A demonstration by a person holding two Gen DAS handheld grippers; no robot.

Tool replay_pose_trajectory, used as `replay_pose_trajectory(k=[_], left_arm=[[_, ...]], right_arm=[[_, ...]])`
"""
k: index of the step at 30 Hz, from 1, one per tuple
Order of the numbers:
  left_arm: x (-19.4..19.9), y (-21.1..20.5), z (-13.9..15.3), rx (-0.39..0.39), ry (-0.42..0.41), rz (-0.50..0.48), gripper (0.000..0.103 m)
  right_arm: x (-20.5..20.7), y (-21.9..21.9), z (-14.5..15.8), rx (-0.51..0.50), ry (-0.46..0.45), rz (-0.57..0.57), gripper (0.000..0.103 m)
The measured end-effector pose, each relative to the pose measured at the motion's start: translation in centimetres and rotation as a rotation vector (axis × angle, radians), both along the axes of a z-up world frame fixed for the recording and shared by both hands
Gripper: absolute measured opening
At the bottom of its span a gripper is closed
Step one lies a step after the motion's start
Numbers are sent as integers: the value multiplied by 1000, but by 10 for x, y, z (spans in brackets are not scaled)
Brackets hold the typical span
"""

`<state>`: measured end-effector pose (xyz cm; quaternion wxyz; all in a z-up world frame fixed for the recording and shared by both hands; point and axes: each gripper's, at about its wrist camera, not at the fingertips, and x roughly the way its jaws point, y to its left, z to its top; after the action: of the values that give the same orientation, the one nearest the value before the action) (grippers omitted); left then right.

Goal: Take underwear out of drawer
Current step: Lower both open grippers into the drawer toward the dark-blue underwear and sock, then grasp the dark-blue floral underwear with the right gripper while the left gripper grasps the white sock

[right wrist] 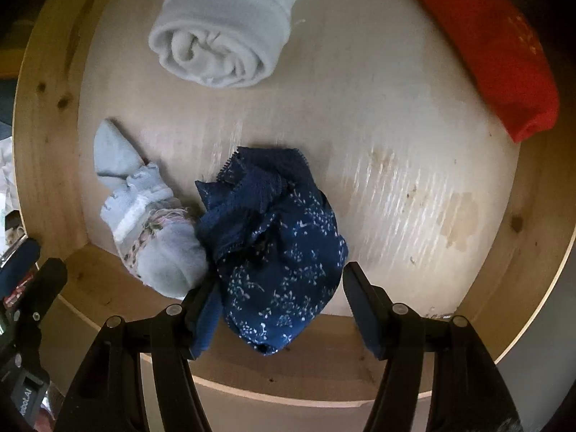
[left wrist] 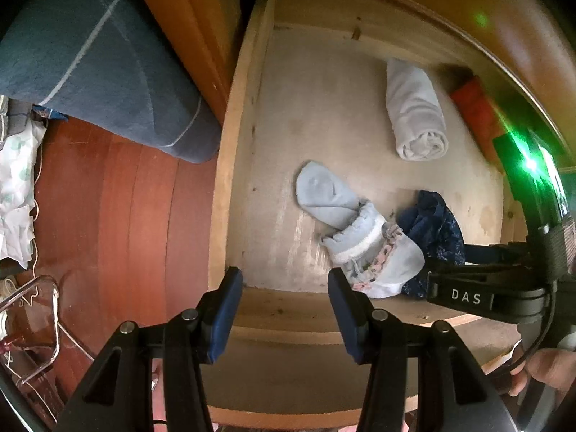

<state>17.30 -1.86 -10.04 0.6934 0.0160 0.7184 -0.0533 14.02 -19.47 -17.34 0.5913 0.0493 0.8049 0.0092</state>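
- An open wooden drawer (left wrist: 237,165) is seen from above in both wrist views; four pieces of cloth lie on its bare bottom.
- The navy underwear (right wrist: 277,248), lace-edged with a small white print, is bunched near the front wall of the drawer, touching a pale blue sock bundle (right wrist: 151,223) on one side.
- A rolled white cloth (right wrist: 223,32) and a folded red cloth (right wrist: 478,46) lie well apart from it, toward the back.
- The right tongs (right wrist: 277,309) are held over the navy underwear, pointing steeply down. Their jaws stand partly open and straddle the bundle: one finger lies against the cloth's edge, the other stands clear, so nothing is gripped yet.
- The left tongs (left wrist: 284,313) hang over the drawer's front edge, partly open and empty, beside the sock bundle.
- The step in hand is judged to be the approach to the first grasp; no garment has been taken out yet.
- For the next move, the right tongs would need to be lowered around the bundle and closed on a thick fold, so that the soft cloth is lifted whole and the sock bundle is not dragged along.
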Motion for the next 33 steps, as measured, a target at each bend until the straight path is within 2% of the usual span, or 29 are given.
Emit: replay_pose_trajectory(k=[1, 4, 10, 18, 27, 33], left_arm=[[1, -1, 0, 0, 2, 0, 50], [4, -6, -2, -14, 13, 6, 50], [6, -16, -9, -57, 56, 31, 50], [16, -42, -21, -93, 110, 60, 50], [26, -63, -36, -147, 138, 132, 51], [29, -73, -55, -96, 194, 134, 55]], right_arm=[[0, -1, 0, -4, -3, 0, 54], [2, -9, 0, 0, -4, -17, 46], [-6, -35, 4, -48, -6, -47, 39], [-23, -69, 14, -90, -24, -94, 32], [-45, -79, 31, -43, -86, -134, 29], [-59, -100, 29, 7, -85, -176, 29]])
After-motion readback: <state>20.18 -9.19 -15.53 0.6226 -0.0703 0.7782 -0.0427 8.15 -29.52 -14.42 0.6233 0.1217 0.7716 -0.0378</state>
